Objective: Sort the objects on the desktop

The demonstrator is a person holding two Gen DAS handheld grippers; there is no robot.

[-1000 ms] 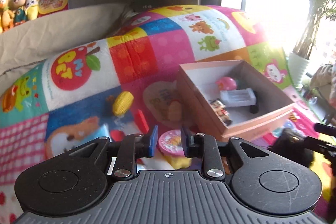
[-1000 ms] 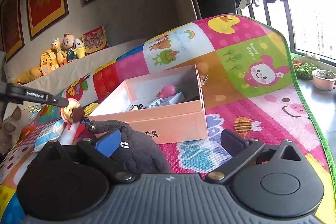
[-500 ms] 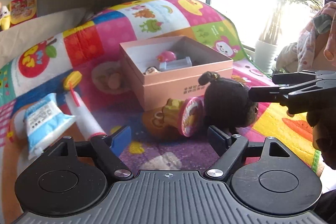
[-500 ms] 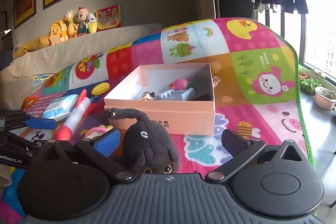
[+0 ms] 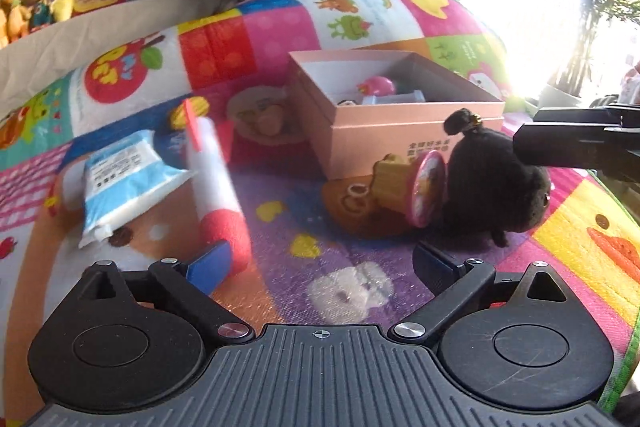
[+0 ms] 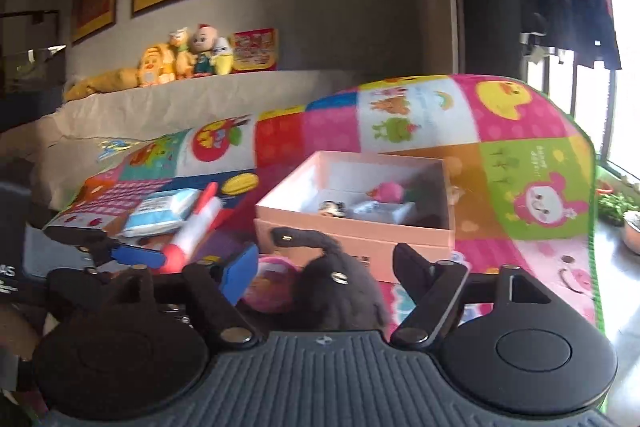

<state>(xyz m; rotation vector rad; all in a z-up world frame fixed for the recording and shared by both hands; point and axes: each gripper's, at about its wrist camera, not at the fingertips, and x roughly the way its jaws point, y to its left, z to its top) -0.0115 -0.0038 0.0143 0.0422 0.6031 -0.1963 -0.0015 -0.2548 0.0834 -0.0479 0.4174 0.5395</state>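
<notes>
My left gripper [image 5: 320,261] hovers low over the mat, jaws opening wide with nothing between them. Ahead of it, a yellow toy cup with a pink lid [image 5: 412,183] lies on its side beside a black plush [image 5: 492,187]. My right gripper [image 6: 324,267] straddles the black plush [image 6: 340,291]. Its jaws are closing, and a gap still shows at the blue pad. One of its fingers [image 5: 576,143] reaches the plush from the right. Behind stands an open pink box [image 5: 400,139] [image 6: 360,247] holding a pink toy [image 6: 390,191] and small pieces.
A red-and-white rocket toy [image 5: 216,179], a blue-and-white tissue pack [image 5: 120,175] and a yellow corn toy [image 6: 240,185] lie left of the box. Stuffed toys [image 6: 180,59] line the back ledge. The mat's green edge [image 6: 592,227] drops off right, with potted plants [image 6: 632,227] beyond.
My left gripper went from nearly shut to wide open and sank toward the mat; the pink-lidded toy now lies free. My right gripper's jaws narrowed around the black plush and it rose slightly.
</notes>
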